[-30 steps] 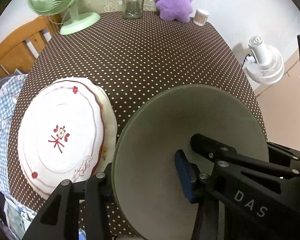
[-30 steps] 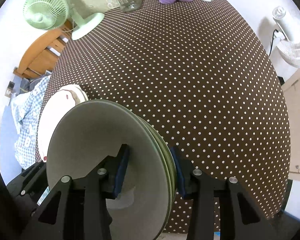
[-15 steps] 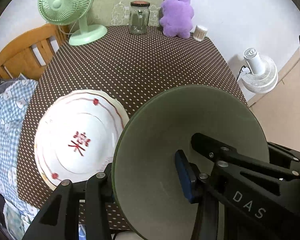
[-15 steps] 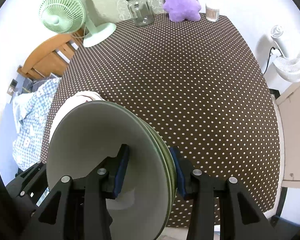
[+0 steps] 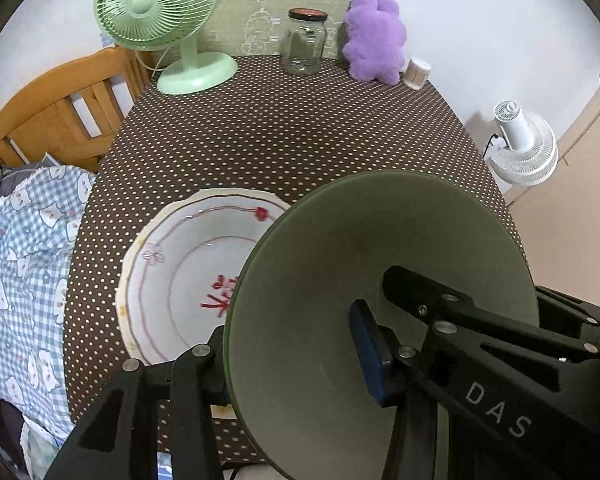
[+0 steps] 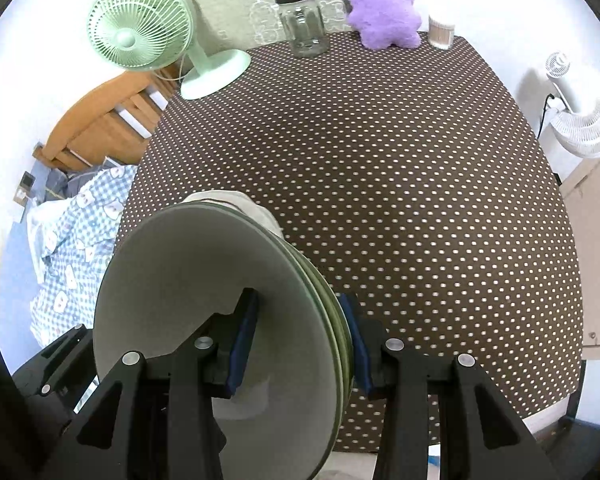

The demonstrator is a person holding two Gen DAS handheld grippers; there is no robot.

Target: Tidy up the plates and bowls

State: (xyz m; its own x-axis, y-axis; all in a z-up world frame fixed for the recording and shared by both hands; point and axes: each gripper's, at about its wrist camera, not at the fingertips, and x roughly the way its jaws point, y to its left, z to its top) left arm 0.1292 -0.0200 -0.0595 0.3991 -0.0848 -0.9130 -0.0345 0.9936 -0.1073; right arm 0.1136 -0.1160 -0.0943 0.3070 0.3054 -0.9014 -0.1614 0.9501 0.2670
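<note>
A stack of grey-green plates [image 5: 340, 280] is held on edge above the table's near left part by both grippers. My left gripper [image 5: 292, 360] is shut on its rim, one blue pad inside the top plate. My right gripper [image 6: 300, 340] is shut on the same stack [image 6: 180, 300], pads on both faces. A white bowl with red flower pattern [image 5: 184, 272] lies on the dotted tablecloth [image 5: 300, 140] just left of the stack; in the right wrist view only its rim [image 6: 236, 200] shows behind the plates.
At the table's far edge stand a green desk fan [image 5: 160, 20], a glass jar [image 5: 304, 40], a purple plush toy [image 5: 374, 40] and a small cotton-swab tub [image 5: 418, 72]. A wooden chair with blue checked cloth [image 5: 28, 220] is at left. A white floor fan [image 5: 520, 144] stands right.
Both grippers with the plate stack have risen and tilted back, so more of the far wall shows. The white bowl now lies flatter and closer beneath the stack.
</note>
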